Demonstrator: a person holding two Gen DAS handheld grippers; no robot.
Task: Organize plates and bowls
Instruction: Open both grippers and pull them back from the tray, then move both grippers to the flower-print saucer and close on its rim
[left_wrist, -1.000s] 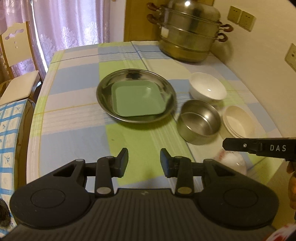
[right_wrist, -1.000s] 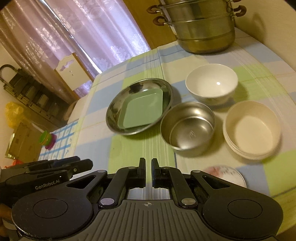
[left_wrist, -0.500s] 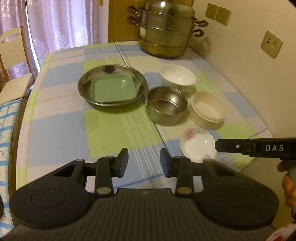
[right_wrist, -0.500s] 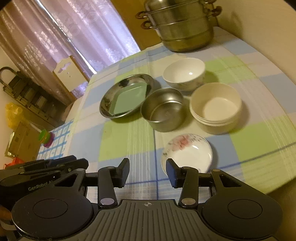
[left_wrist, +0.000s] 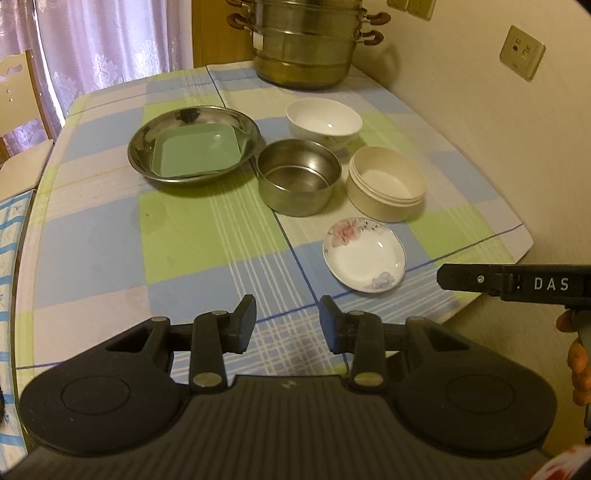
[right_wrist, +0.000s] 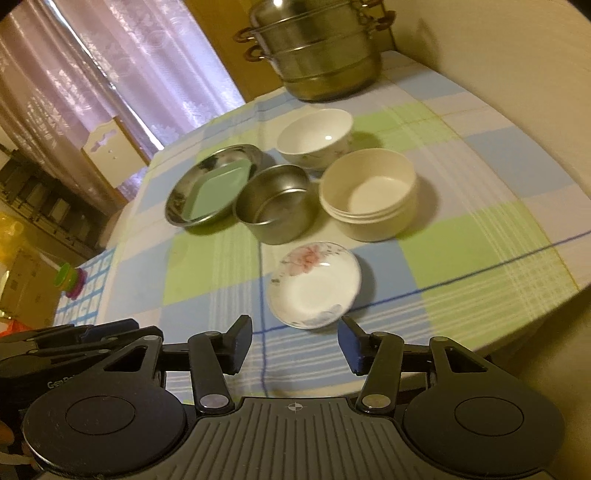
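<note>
A green square plate (left_wrist: 197, 152) lies inside a wide steel dish (left_wrist: 146, 137) on the checked tablecloth. Right of it stand a steel bowl (left_wrist: 299, 181), a white bowl (left_wrist: 324, 120) and a stack of cream bowls (left_wrist: 386, 182). A small floral saucer (left_wrist: 364, 254) lies nearest. My left gripper (left_wrist: 287, 326) is open and empty near the table's front edge. My right gripper (right_wrist: 295, 345) is open and empty, just short of the saucer (right_wrist: 314, 284). The green plate (right_wrist: 218, 188), steel bowl (right_wrist: 273, 214) and cream bowls (right_wrist: 367, 192) show in the right wrist view.
A tall steel steamer pot (left_wrist: 303, 40) stands at the table's far end by the wall. A pale chair (left_wrist: 18, 110) stands at the left beside curtains. The table's right edge (left_wrist: 517, 236) runs close to the wall.
Both grippers have drawn back toward the table's front edge. The right gripper has gone from shut to open. The saucer has come fully into view.
</note>
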